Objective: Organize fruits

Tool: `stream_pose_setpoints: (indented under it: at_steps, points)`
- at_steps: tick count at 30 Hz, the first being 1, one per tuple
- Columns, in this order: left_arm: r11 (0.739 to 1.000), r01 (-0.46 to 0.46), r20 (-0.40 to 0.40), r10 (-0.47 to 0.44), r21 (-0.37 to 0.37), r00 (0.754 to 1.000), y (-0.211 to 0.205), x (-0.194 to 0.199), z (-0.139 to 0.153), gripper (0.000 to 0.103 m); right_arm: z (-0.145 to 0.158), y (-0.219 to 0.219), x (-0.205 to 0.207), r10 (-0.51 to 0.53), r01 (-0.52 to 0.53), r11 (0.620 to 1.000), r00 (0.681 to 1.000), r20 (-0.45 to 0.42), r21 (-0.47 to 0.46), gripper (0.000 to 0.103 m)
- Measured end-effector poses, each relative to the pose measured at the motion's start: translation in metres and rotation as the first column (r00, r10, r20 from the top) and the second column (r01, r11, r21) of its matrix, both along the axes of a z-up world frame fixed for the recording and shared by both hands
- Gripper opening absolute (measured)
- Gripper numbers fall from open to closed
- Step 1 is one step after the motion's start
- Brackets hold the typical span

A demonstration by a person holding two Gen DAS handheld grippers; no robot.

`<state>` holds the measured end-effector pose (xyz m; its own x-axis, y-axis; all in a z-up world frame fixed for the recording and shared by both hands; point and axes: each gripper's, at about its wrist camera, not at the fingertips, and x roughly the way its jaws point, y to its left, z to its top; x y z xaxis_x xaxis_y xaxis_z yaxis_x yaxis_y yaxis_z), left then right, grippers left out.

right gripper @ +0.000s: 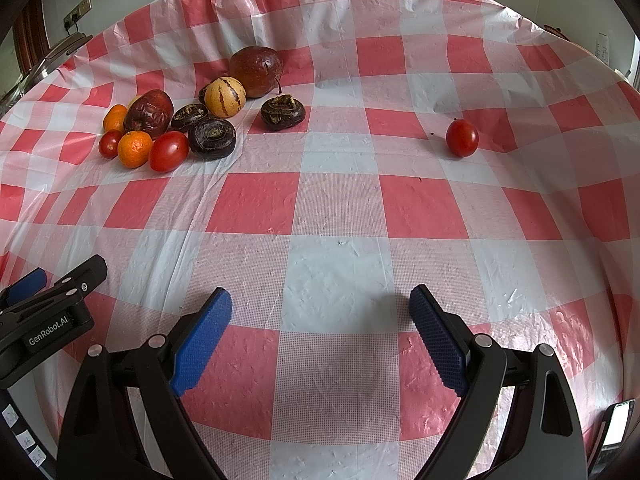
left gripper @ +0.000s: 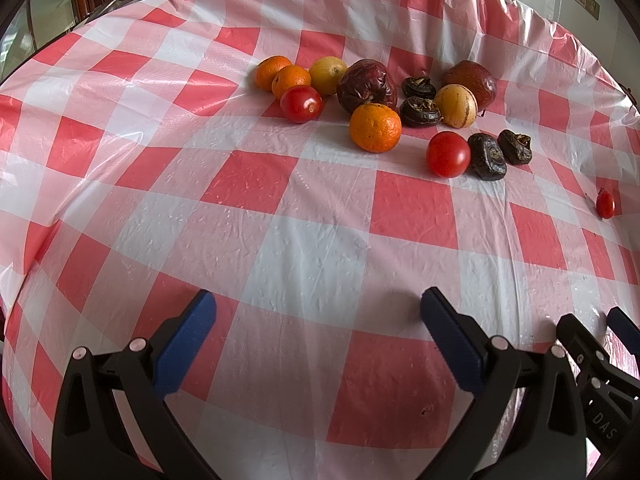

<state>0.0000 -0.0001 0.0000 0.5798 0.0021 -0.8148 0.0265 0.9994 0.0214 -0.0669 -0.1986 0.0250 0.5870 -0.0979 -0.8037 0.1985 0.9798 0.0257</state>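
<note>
Right, the fruit sits bunched on the far part of the tabletop [right gripper: 336, 272], which is covered in a red-and-white checked plastic cloth. From my left wrist view I see three oranges, the nearest orange [left gripper: 375, 127] at the front of the pile, with a wrinkled dark red fruit [left gripper: 367, 85] just behind it, touching or nearly so. A striped yellow melon-like fruit [right gripper: 225, 97] lies against a red apple [right gripper: 256, 71], and several dark shrivelled fruits [right gripper: 211, 137] are scattered around them. A tomato [left gripper: 448, 154] rests just beside one of those dark ones. One lone tomato [right gripper: 462, 137] lies well apart from the pile, off to its right. All of it is well ahead of both claws. My left claw [left gripper: 316, 336] hangs above bare cloth with its blue pads spread wide, gripping nothing. My right claw [right gripper: 320, 330] is likewise wide open and empty, with the lone tomato ahead and somewhat to its right, the pile ahead to its left.
</note>
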Motion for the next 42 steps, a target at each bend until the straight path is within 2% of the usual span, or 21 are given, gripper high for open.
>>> stream_pose_setpoints:
  at_steps: [36, 42]
  points:
    - [1.000, 0.002, 0.000, -0.002, 0.000, 1.000, 0.0001, 0.0000, 0.0000, 0.102, 0.0006, 0.0000, 0.0003, -0.001, 0.001, 1.000, 1.000, 0.000, 0.000, 0.088]
    - [0.999, 0.046, -0.019, -0.046, 0.001, 0.999, 0.0042, -0.0016, -0.0005, 0.102, -0.0025, 0.0072, -0.0008, 0.013, -0.013, 1.000, 1.000, -0.015, 0.002, 0.087]
